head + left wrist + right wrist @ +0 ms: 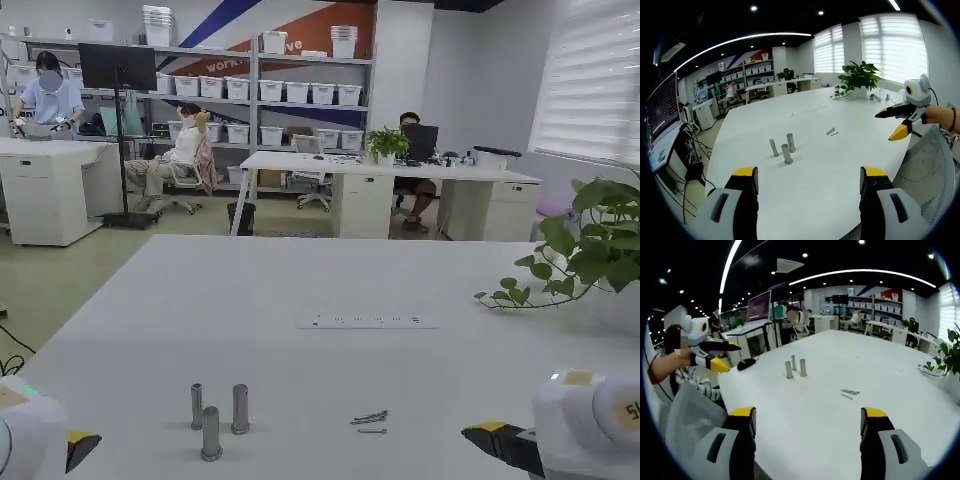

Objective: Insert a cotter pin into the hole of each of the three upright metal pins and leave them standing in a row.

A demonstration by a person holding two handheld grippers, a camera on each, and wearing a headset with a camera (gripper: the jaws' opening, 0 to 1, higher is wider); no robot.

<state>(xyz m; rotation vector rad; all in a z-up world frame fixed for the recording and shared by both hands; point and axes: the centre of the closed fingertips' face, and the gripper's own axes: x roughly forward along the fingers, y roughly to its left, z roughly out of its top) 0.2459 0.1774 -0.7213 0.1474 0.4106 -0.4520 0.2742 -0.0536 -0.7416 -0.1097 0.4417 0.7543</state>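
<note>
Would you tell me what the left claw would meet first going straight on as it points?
Most likely the nearest of the three upright metal pins, though depth is unclear.

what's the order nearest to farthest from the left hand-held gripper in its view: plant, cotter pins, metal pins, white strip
From the left hand-held gripper:
1. metal pins, just ahead
2. cotter pins, ahead right
3. white strip, mid-table
4. plant, far right

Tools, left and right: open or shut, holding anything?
Left white yellow-tipped tool: open, holding nothing.
Right white yellow-tipped tool: open, holding nothing.
</note>
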